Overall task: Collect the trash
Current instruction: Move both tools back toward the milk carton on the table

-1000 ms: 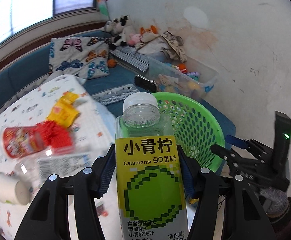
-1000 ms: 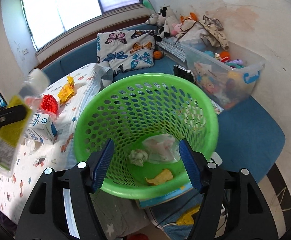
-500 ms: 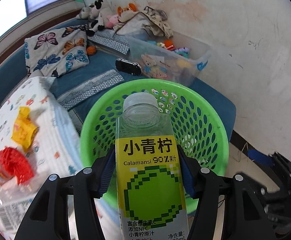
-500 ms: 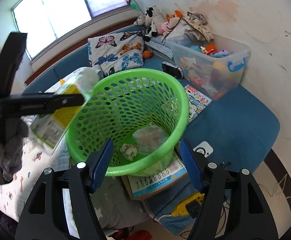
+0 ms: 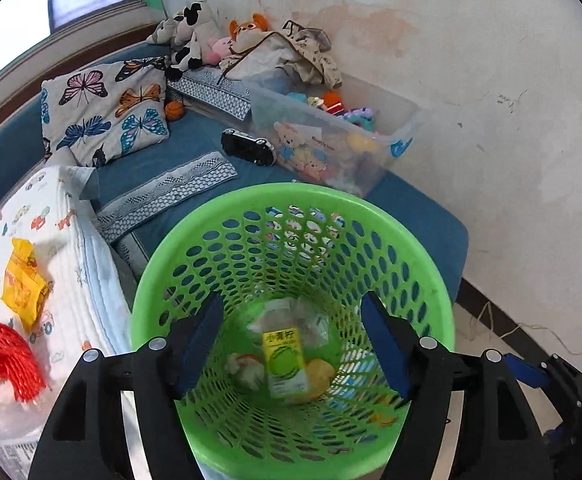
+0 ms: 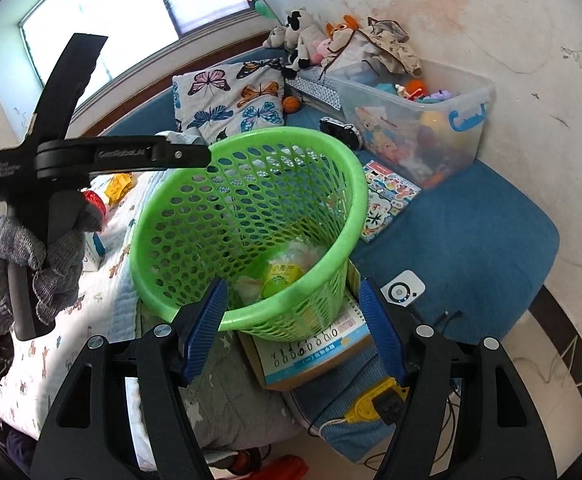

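Note:
The green perforated basket [image 5: 227, 220] stands beside the bed; it also shows in the right wrist view [image 6: 331, 152]. The yellow-green juice bottle [image 5: 285, 362] lies at its bottom among crumpled wrappers, and shows in the right wrist view [image 6: 281, 276]. My left gripper [image 5: 291, 344] is open and empty above the basket's mouth; its body shows in the right wrist view [image 6: 123, 156] over the basket's left rim. My right gripper [image 6: 291, 320] is open and empty in front of the basket.
A yellow wrapper [image 5: 23, 288] and a red mesh item [image 5: 3, 360] lie on the white patterned blanket [image 5: 71, 248]. A clear toy bin [image 6: 411, 116] and a butterfly pillow [image 5: 103, 112] sit on the blue couch. A booklet [image 6: 315, 356] lies under the basket.
My left gripper moved over the basket, opened and let go of the juice bottle, which dropped to the basket's bottom. My right gripper has drawn back a little from the basket.

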The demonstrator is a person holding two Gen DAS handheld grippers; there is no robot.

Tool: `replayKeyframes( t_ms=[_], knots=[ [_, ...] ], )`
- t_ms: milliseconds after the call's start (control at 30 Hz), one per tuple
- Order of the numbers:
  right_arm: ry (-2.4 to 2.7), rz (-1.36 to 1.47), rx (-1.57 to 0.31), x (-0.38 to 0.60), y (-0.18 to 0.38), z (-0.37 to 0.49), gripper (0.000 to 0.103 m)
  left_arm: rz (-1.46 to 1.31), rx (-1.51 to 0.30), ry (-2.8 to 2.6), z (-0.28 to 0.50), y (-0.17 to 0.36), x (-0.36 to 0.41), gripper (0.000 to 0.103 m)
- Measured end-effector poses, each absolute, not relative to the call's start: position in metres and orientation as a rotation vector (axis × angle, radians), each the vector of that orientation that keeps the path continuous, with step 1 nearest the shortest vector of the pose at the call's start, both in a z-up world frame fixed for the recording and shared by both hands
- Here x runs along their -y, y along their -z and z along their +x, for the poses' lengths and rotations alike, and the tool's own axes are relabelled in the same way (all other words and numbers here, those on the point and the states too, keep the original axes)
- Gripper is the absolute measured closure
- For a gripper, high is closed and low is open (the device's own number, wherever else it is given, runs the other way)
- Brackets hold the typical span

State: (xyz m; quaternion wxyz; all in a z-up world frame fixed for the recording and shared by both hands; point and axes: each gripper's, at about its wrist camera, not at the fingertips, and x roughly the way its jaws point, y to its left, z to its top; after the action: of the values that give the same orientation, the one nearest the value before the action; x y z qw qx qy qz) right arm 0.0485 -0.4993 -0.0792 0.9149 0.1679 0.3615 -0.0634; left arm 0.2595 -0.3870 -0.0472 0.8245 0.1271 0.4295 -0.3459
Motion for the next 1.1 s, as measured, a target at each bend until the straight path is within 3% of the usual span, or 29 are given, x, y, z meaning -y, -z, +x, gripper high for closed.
replayKeyframes(
  t_ms=[1100],
  knots=[
    [-0.106,0.199,-0.713,0.391,0.041,0.076,0.031,0.075,-0.807,0.480,0.191,0.026,0.138,0.031]
  ],
)
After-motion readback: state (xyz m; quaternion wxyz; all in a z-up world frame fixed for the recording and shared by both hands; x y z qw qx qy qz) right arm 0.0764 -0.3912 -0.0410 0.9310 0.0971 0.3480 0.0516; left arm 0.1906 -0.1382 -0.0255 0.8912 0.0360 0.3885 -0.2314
